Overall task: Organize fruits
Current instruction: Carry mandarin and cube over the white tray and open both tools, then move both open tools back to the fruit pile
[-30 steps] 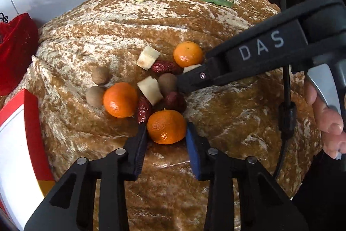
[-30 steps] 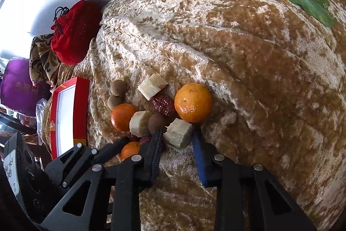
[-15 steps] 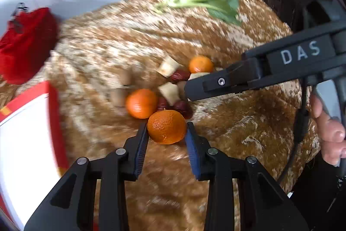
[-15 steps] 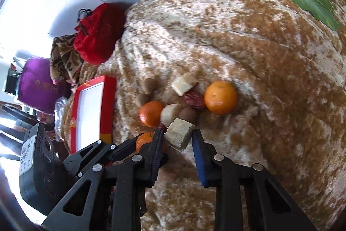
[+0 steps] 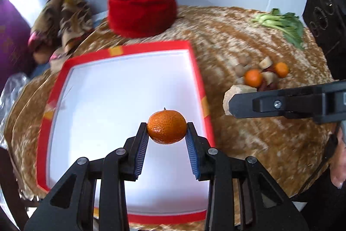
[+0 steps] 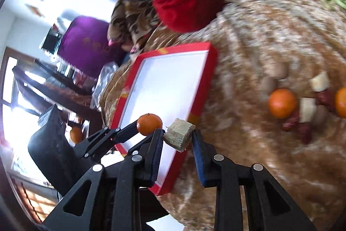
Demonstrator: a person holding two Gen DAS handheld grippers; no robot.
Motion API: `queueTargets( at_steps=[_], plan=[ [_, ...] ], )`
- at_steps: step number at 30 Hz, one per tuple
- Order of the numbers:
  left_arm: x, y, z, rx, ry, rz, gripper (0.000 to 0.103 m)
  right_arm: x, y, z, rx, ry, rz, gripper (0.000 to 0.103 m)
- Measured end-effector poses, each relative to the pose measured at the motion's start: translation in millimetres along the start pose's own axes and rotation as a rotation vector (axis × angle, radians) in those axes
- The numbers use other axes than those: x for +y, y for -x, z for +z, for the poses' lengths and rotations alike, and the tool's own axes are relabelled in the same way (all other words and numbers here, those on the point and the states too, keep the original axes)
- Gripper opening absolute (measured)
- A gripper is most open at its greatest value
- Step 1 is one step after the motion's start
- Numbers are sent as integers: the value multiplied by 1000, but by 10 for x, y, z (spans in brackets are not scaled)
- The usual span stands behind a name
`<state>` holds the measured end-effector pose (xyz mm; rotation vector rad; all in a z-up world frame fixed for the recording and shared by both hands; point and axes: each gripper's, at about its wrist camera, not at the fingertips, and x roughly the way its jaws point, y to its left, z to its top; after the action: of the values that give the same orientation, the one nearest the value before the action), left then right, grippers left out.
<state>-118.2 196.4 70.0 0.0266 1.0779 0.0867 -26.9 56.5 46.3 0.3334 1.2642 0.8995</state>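
A white wall backs a table draped in a mottled brown-and-cream velvet cloth (image 5: 248,40). Along the far edge sit a red pouch (image 5: 141,11) and a patterned scarf (image 5: 62,14), with a purple cushion (image 6: 86,47) off the left side. A leafy green vegetable (image 5: 281,23) lies near the far right corner. A red-rimmed white tray (image 5: 196,70) rests on the left part of the cloth.

The left gripper (image 5: 167,133) pinches a tangerine (image 5: 167,129) between its blue pads, held above the tray's near right part. The right gripper (image 6: 177,140) clamps a pale beige cube (image 6: 179,136), held over the tray's right rim.

On the cloth, right of the tray, a small pile of fruit (image 5: 262,76) remains: two more tangerines, pale cubes, dark red dates and brown round fruits, packed close together and partly blurred.
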Motion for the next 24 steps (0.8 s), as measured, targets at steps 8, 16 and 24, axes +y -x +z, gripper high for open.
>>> queueTargets(
  at_steps=[8,16,24],
  plan=[
    [201,-92,-195,64,24,60,33,323,-539,-111,76,83,-7,28],
    [287,-116,-192,76,20,99,34,323,-701,-195,111,110,-79,32],
    [73,97,35,-60,-40,114,55,141,-158,-93,20,51,-52,38]
  ],
)
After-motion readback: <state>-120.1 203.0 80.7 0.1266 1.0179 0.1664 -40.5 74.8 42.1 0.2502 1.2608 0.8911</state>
